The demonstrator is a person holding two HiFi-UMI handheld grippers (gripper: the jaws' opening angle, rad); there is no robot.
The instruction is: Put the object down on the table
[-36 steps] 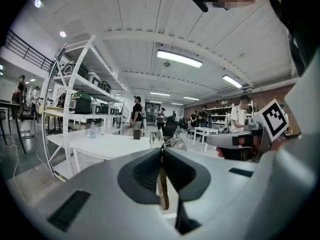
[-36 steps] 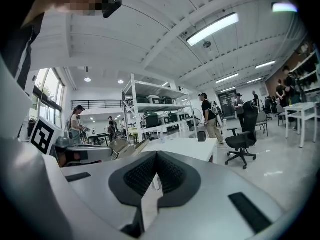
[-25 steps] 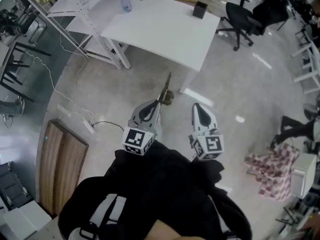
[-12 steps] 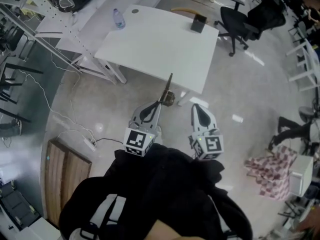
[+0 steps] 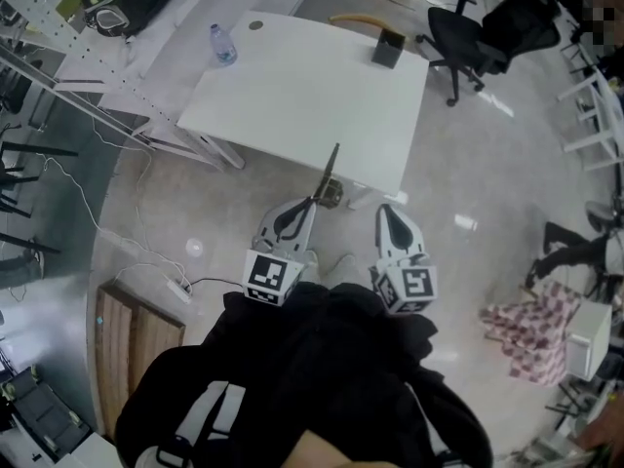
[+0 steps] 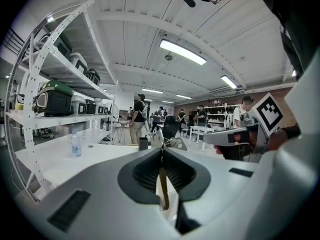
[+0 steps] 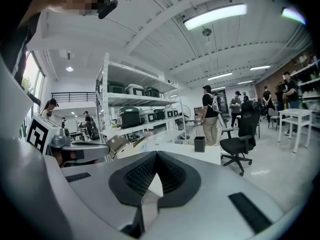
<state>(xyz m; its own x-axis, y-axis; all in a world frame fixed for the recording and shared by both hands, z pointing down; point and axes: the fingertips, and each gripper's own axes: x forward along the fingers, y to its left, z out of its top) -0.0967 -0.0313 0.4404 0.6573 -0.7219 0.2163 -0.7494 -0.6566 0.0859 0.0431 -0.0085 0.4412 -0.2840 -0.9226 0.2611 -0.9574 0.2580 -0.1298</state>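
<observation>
The left gripper point(image 5: 310, 203) sits just left of centre in the head view, its two jaws pressed together on one long thin brown object point(image 5: 330, 169). In the left gripper view that object shows as a narrow tan strip point(image 6: 162, 184) pinched upright between the jaw faces. It juts up-frame from the jaws, and its far tip overlaps the near edge of the white table point(image 5: 292, 96) in the picture — it is held in the air, not lying on the tabletop. Just right of it, the right gripper point(image 5: 385, 211) has its jaws closed tip to tip with nothing between them, as the right gripper view confirms point(image 7: 156, 154). Each gripper carries one marker cube, two in all, at lower centre above the person's dark clothing point(image 5: 322, 388). On the single table, in the upper middle of the frame, stand one clear bottle point(image 5: 221, 45) near its upper left corner and one small black box point(image 5: 387, 47) near its upper right. One black office chair point(image 5: 468, 37) stands at upper right, one red-checked cloth point(image 5: 531, 334) lies at the right edge — and one wooden panel point(image 5: 136, 344) lies at lower left.
</observation>
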